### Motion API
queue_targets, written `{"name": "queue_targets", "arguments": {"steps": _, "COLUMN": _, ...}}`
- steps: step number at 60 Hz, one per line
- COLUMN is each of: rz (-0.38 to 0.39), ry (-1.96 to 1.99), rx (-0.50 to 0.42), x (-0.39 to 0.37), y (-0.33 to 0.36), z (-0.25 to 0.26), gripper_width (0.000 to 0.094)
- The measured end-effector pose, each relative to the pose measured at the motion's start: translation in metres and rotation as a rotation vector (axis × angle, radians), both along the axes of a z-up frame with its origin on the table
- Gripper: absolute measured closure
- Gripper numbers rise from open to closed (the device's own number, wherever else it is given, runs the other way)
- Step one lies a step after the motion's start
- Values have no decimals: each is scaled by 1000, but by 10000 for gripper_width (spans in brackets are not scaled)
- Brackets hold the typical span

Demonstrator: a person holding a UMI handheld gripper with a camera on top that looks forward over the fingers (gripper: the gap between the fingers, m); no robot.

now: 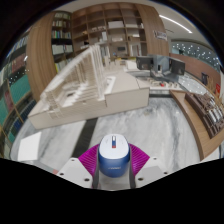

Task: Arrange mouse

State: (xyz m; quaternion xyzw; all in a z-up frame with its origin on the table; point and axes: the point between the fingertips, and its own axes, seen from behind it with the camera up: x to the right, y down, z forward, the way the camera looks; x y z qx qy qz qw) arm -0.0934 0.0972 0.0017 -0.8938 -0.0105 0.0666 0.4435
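The mouse (113, 152) is clamped between the jaws, held near above the marbled desk (170, 130); placing it remains.

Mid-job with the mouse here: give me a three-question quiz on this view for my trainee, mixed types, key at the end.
1. True or false: the mouse sits between the gripper fingers, against their pink pads.
2. Multiple choice: what stands beyond the mouse on the marble-patterned table? A) a white architectural model B) a kettle C) a potted plant
3. Fill in: the band across the mouse's white body is ____.

Key: 1 true. 2 A, the white architectural model. 3 blue.
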Motion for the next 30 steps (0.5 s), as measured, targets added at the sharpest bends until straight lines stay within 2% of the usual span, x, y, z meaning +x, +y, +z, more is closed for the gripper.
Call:
{"name": "queue_targets", "arguments": {"steps": 6, "rz": 6, "ry": -24, "rx": 58, "x": -22, "y": -35, "z": 36, "gripper_width": 542}}
{"name": "queue_targets", "arguments": {"steps": 10, "rz": 28, "ry": 6, "rx": 58, "x": -56, "y": -73, "z": 40, "gripper_width": 544}}
{"name": "queue_targets", "arguments": {"steps": 17, "rz": 55, "ry": 7, "rx": 54, "x": -102, "y": -131, "z": 27, "gripper_width": 543}}
{"name": "queue_targets", "arguments": {"steps": 24, "rz": 95, "ry": -62, "rx": 25, "x": -118, "y": -161, "z": 1, "gripper_width": 532}}
{"name": "queue_targets", "arguments": {"steps": 28, "rz": 123, "ry": -83, "rx": -22, "x": -122, "y": -169, "z": -19, "gripper_width": 479}}
{"name": "queue_targets", "arguments": {"steps": 30, "rz": 124, "ry": -85, "rx": 3, "x": -122, "y": -165, "z": -17, "gripper_width": 454}}
